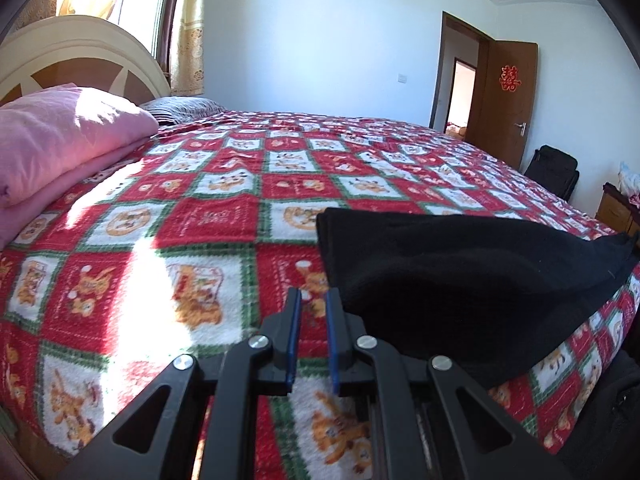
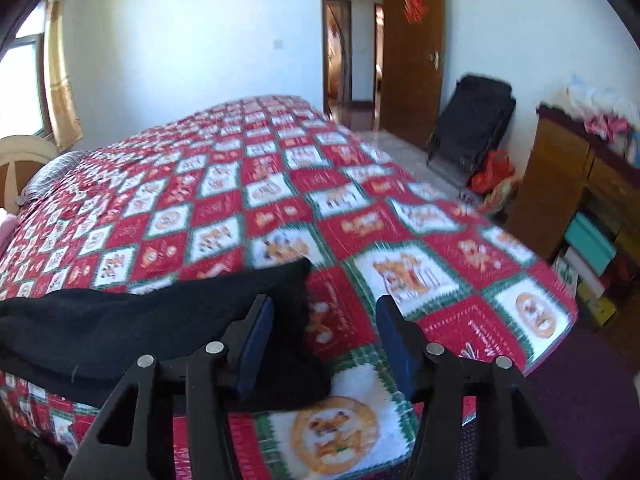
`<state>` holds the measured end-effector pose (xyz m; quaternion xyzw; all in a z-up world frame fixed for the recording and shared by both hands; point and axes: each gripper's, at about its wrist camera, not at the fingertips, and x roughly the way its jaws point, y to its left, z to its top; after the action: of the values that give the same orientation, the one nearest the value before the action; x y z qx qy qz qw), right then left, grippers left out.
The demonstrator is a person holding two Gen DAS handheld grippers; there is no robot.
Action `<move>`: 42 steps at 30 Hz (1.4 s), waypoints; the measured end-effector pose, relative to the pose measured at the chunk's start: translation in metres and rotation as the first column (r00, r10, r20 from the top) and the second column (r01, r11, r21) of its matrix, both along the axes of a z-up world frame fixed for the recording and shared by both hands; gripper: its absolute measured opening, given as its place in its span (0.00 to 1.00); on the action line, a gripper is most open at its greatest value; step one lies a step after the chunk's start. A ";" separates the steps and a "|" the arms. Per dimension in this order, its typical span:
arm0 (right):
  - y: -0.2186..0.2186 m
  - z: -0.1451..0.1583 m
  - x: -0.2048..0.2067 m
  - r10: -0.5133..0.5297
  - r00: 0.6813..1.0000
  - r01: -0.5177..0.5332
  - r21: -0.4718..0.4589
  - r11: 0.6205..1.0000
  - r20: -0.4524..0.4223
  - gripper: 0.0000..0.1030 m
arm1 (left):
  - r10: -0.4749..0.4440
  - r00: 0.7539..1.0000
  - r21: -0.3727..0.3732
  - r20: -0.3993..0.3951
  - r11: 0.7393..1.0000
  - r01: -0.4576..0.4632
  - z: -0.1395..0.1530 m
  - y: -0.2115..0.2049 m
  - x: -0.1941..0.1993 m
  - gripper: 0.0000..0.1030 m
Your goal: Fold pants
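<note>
Where a bed [image 1: 224,216] fills both views, it is covered by a checked blanket [image 2: 280,200] of red and white squares with green borders. Folded black pants [image 1: 472,276] are laid flat on the blanket near the bed's front edge, to the right in the left wrist view and to the left in the right wrist view. A folded pink quilt [image 1: 60,140] is stacked at the head of the bed, beside a striped pillow [image 1: 180,106] and below a cream headboard [image 1: 80,56]. A brown door [image 2: 414,52] is seen open in the far wall, with a dark folded chair [image 2: 472,120] leaning near it. The left gripper [image 1: 313,300] is held just beside the left edge of the pants, its blue pads nearly pressed together with only blanket visible in the narrow gap. The right gripper [image 2: 324,316] is spread, its pads apart over the right end of the pants, which are pressed by neither pad.
</note>
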<state>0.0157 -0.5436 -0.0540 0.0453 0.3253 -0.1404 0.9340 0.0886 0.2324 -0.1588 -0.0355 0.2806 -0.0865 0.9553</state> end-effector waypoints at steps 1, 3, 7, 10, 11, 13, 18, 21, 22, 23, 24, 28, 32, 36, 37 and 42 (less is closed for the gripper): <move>0.017 0.010 -0.003 0.030 0.999 -0.030 -0.029 0.999 0.020 0.54 | 0.005 1.000 -0.003 0.000 1.000 -0.005 0.000 0.002 -0.002 0.12; 0.054 0.023 -0.003 0.124 0.992 -0.120 -0.079 0.990 0.036 0.54 | 0.013 1.000 -0.019 0.000 1.000 -0.013 0.000 0.005 -0.008 0.12; 0.158 0.023 0.008 0.369 0.929 -0.364 -0.165 0.917 -0.001 0.54 | 0.000 1.000 -0.099 0.025 0.995 0.002 0.007 0.002 -0.017 0.16; 0.245 -0.004 0.021 0.550 0.831 -0.555 -0.189 0.810 -0.082 0.54 | -0.010 1.000 -0.120 0.001 0.993 0.011 0.008 -0.013 -0.008 0.54; 0.263 -0.011 0.024 0.587 0.804 -0.594 -0.188 0.782 -0.098 0.54 | -0.009 1.000 -0.133 -0.010 0.991 0.008 0.007 -0.016 -0.003 0.62; 0.312 -0.032 0.028 0.671 0.727 -0.686 -0.187 0.703 -0.144 0.54 | -0.009 1.000 -0.125 -0.016 0.992 0.007 0.005 -0.022 0.005 0.62; 0.391 -0.075 0.033 0.759 0.613 -0.788 -0.252 0.563 -0.221 0.54 | 0.007 0.998 -0.138 -0.061 0.990 -0.015 -0.002 -0.025 0.023 0.61; 0.413 -0.091 0.039 0.764 0.586 -0.807 -0.280 0.520 -0.272 0.54 | -0.002 0.997 -0.120 -0.082 0.993 -0.008 -0.004 -0.030 0.027 0.45; 0.418 -0.096 0.039 0.763 0.580 -0.811 -0.291 0.507 -0.286 0.54 | 0.005 0.997 -0.112 -0.082 0.994 -0.014 -0.004 -0.032 0.027 0.42; 0.423 -0.102 0.040 0.760 0.577 -0.812 -0.309 0.496 -0.298 0.54 | 0.002 0.997 -0.110 -0.080 0.994 -0.011 -0.004 -0.032 0.027 0.35; 0.425 -0.104 0.043 0.756 0.579 -0.811 -0.317 0.492 -0.305 0.54 | -0.001 0.997 -0.111 -0.081 0.994 -0.008 -0.003 -0.032 0.027 0.29; 0.420 -0.104 0.044 0.762 0.579 -0.812 -0.295 0.504 -0.292 0.12 | -0.003 0.998 -0.102 -0.069 0.995 -0.004 0.002 -0.035 0.024 0.08; 0.417 -0.092 0.036 0.763 0.588 -0.803 -0.307 0.511 -0.267 0.04 | -0.009 0.999 -0.132 -0.032 0.991 0.005 0.015 -0.027 0.017 0.08; 0.415 -0.077 0.030 0.769 0.592 -0.799 -0.301 0.521 -0.240 0.03 | -0.016 1.000 -0.161 -0.013 0.987 0.013 0.024 -0.019 0.012 0.08; 0.413 -0.072 0.027 0.773 0.590 -0.800 -0.293 0.523 -0.232 0.03 | -0.015 1.000 -0.155 -0.011 0.988 0.013 0.025 -0.018 0.010 0.08; 0.407 -0.066 0.016 0.786 0.575 -0.814 -0.255 0.522 -0.225 0.03 | -0.031 1.000 -0.149 -0.004 0.988 0.030 0.025 -0.014 -0.004 0.08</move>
<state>0.0320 -0.1366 -0.1203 -0.2724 0.3189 0.2500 0.8727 0.0847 0.2186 -0.1342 -0.1030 0.2767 -0.1217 0.9477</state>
